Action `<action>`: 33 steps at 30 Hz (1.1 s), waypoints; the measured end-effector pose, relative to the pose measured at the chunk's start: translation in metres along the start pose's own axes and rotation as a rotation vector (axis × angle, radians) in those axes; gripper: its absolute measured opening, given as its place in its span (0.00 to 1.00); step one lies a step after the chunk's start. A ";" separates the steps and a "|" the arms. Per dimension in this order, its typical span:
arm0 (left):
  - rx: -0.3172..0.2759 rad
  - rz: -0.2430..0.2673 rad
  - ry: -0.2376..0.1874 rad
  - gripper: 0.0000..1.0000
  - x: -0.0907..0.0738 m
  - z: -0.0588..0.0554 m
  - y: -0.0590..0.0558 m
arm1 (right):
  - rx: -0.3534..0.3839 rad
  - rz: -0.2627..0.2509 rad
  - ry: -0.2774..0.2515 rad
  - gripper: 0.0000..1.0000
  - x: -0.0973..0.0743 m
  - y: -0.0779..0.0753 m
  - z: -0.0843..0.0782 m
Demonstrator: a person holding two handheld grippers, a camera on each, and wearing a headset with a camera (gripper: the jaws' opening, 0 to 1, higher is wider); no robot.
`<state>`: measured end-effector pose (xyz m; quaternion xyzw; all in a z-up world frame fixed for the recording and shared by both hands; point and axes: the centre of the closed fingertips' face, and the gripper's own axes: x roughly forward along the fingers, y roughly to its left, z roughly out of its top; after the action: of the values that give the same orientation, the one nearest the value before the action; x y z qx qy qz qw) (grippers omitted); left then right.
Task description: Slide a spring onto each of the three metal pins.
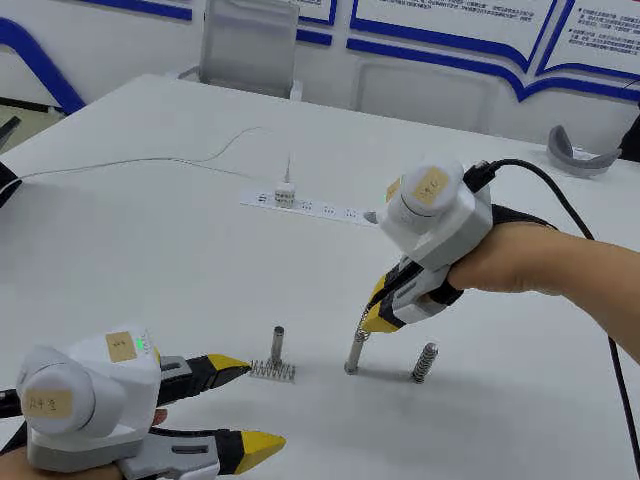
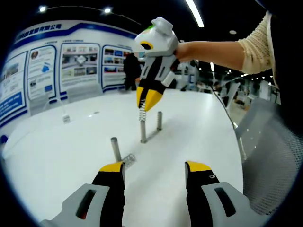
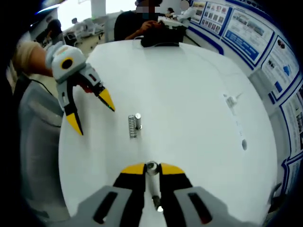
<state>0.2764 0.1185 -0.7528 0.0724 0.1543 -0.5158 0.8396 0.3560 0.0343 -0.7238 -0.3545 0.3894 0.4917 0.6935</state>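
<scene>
**Spring held at the top of the middle pin, one fitted, one loose**

The right gripper (image 1: pixel 378 322) has its yellow-tipped jaws pinched on a held spring (image 1: pixel 362 331). This spring hangs upright between the jaw tips, directly above the middle pin (image 1: pixel 353 357), and its lower end meets the pin's top. Whether it has begun to pass over the pin cannot be told. In the right gripper view the pin's round top sits right between that gripper's closed tips.

The left gripper (image 1: pixel 248 405) lies low on the white table (image 1: pixel 150 250), on the near left of the middle pin in the head view. Its jaws are spread wide and hold nothing.

There are three pins, all standing upright in a row:
- The bare pin (image 1: pixel 277 344) stands left of the middle pin, and the loose spring (image 1: pixel 272 371) lies flat at its foot.
- The middle pin stands under the held spring.
- The third pin (image 2: pixel 159 120) stands on the middle pin's other side and wears the fitted spring (image 1: pixel 426 361).

That makes three springs: one gripped, one fitted and one lying loose.
</scene>
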 end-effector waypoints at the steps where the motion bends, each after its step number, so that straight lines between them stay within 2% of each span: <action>1: 0.000 0.000 0.001 0.52 0.000 0.000 0.000 | -0.001 0.000 0.000 0.12 0.001 0.000 0.001; 17: 0.001 -0.005 0.006 0.51 0.001 -0.001 -0.001 | 0.002 0.013 0.024 0.12 0.004 0.003 -0.003; 33: -0.004 0.001 0.008 0.51 0.000 -0.003 0.002 | 0.013 0.019 0.054 0.12 0.033 0.006 -0.012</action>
<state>0.2772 0.1206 -0.7556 0.0729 0.1588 -0.5146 0.8395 0.3546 0.0388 -0.7596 -0.3592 0.4144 0.4860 0.6805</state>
